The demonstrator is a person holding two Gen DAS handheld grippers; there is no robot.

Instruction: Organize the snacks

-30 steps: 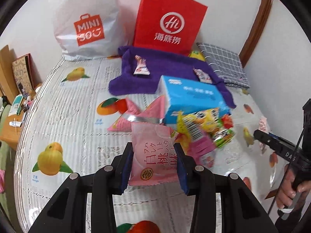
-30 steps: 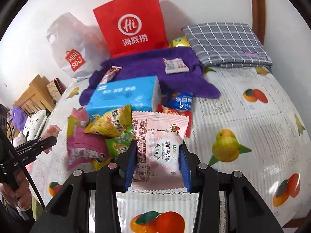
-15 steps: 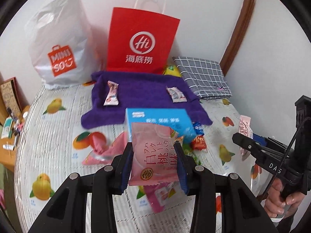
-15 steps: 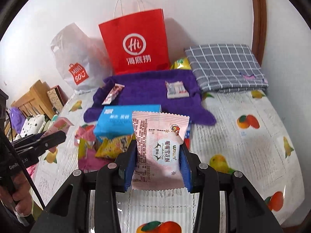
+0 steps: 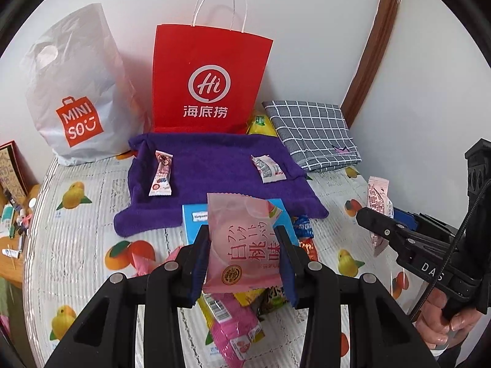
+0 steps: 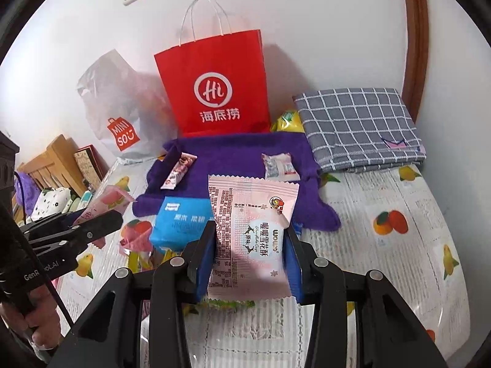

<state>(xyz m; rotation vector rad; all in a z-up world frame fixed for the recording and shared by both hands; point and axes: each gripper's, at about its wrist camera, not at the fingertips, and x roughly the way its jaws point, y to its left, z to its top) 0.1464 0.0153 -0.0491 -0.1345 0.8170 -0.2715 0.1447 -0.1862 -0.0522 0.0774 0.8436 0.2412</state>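
Left gripper clamps the peach packet, right gripper clamps the pale snowflake packet. Both just lifted clear of the snack pile; purple towel looks like the drop zone next.

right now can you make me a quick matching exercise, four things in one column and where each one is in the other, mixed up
Things:
1. peach packet
2. snowflake packet
3. long snack bar
4. red paper bag

Places:
a. upright against the wall
b. lying on the purple towel
c. in the right gripper
d. in the left gripper

Pairs: 1-d, 2-c, 3-b, 4-a
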